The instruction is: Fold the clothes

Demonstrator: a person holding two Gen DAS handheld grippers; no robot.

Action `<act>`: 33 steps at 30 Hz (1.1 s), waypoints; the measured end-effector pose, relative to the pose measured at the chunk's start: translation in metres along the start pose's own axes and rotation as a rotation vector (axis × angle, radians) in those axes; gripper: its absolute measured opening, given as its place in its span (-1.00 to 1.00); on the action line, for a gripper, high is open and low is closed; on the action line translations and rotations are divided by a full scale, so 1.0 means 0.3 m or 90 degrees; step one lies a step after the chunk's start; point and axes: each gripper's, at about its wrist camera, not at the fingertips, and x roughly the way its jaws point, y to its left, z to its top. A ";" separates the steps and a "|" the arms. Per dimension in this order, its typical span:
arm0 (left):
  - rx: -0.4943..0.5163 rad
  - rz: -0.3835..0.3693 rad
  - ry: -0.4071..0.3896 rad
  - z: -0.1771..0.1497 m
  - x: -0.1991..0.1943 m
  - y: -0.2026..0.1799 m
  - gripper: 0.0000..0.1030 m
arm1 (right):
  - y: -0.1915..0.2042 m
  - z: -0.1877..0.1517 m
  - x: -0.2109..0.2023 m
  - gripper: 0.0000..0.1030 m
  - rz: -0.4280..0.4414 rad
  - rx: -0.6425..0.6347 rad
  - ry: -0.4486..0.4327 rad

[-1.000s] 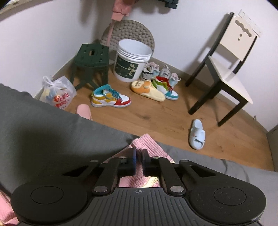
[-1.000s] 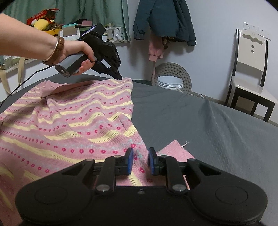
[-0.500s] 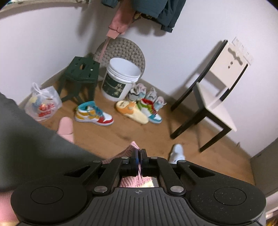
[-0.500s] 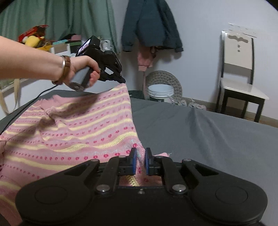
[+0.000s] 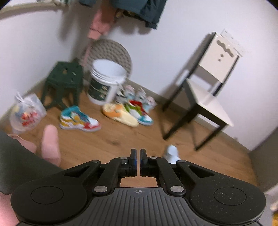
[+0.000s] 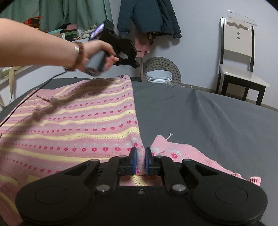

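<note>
On the left of the right wrist view, a bare forearm with a bracelet reached across, its hand [image 6: 97, 53] gripping the left gripper [image 6: 137, 65], which hung in the air above the far edge of the pink striped sweater [image 6: 78, 121] without touching it. In the left wrist view that gripper's [image 5: 138, 153] two fingers stood almost together, only a thin slit between them, and nothing was caught there; bare wooden floor [image 5: 113, 139] showed through the gap. The sweater lay spread flat over the left half of the grey bed sheet [image 6: 208, 118], its straight right edge running from the far side toward the near middle, with a darker pink hem piece [image 6: 182, 153] trailing off to the near right. At the near centre, the right gripper [image 6: 141, 156] was pinched closed on a fold of the sweater, the knit bunched up between its blue pads [image 6: 133, 161]. Beyond the bed stood a white bucket [image 6: 159, 76] against the wall, a dark jacket [image 6: 147, 15] hanging above it, and a white-seated chair [image 6: 239, 69] at the far right. Several sneakers [image 5: 79, 120] lay on the floor near a green stool [image 5: 64, 81].
</note>
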 end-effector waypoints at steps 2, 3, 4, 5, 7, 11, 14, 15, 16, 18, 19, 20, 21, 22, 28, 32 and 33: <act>0.026 0.021 0.038 0.013 -0.050 -0.006 -0.20 | -0.004 0.006 0.002 -0.80 0.003 0.004 0.004; 0.049 0.042 0.051 0.014 -0.077 -0.011 0.13 | -0.004 0.008 0.003 -0.79 0.003 0.003 0.006; 0.078 0.069 0.050 0.008 -0.108 -0.015 0.73 | -0.004 0.009 0.003 -0.79 0.004 0.003 0.007; 0.098 0.091 0.040 -0.003 -0.138 -0.016 0.89 | -0.005 0.010 0.002 -0.79 0.004 0.003 0.007; 0.117 0.114 0.042 -0.018 -0.176 -0.008 0.89 | -0.005 0.007 0.000 -0.78 0.004 0.002 0.007; 0.073 0.093 0.072 -0.046 -0.177 0.022 0.62 | 0.000 0.004 -0.007 -0.75 0.003 0.003 0.003; 0.037 0.086 0.092 -0.077 -0.148 0.029 -0.02 | -0.006 0.007 -0.012 -0.72 0.004 0.016 -0.002; 0.022 0.083 0.104 -0.091 -0.134 0.031 -0.10 | -0.010 0.010 -0.014 -0.72 0.005 0.020 -0.004; 0.012 0.093 0.111 -0.108 -0.122 0.031 -0.13 | -0.014 0.012 -0.015 -0.71 0.006 0.025 -0.005; 0.006 0.109 0.094 -0.131 -0.115 0.022 -0.13 | -0.015 0.013 -0.016 -0.71 0.007 0.028 -0.006; 0.009 0.113 0.085 -0.132 -0.113 0.014 -0.23 | -0.015 0.013 -0.015 -0.70 0.007 0.027 -0.007; 0.008 0.111 0.078 -0.132 -0.111 0.009 -0.64 | -0.014 0.012 -0.013 -0.70 0.007 0.026 -0.005; -0.004 0.097 0.077 -0.131 -0.108 0.015 -0.78 | -0.014 0.009 -0.013 -0.70 0.007 0.025 -0.005; -0.017 0.085 0.077 -0.130 -0.102 0.020 -0.92 | -0.014 0.009 -0.012 -0.70 0.007 0.025 -0.005; -0.035 0.093 0.060 -0.139 -0.069 0.010 -0.96 | -0.016 0.008 -0.012 -0.69 0.011 0.032 -0.004; -0.023 0.072 0.025 -0.135 -0.060 -0.028 -0.97 | -0.015 0.005 -0.013 -0.68 0.013 0.033 -0.008; -0.022 0.064 0.023 -0.132 -0.052 -0.037 -0.97 | -0.014 0.004 -0.013 -0.68 0.014 0.033 -0.009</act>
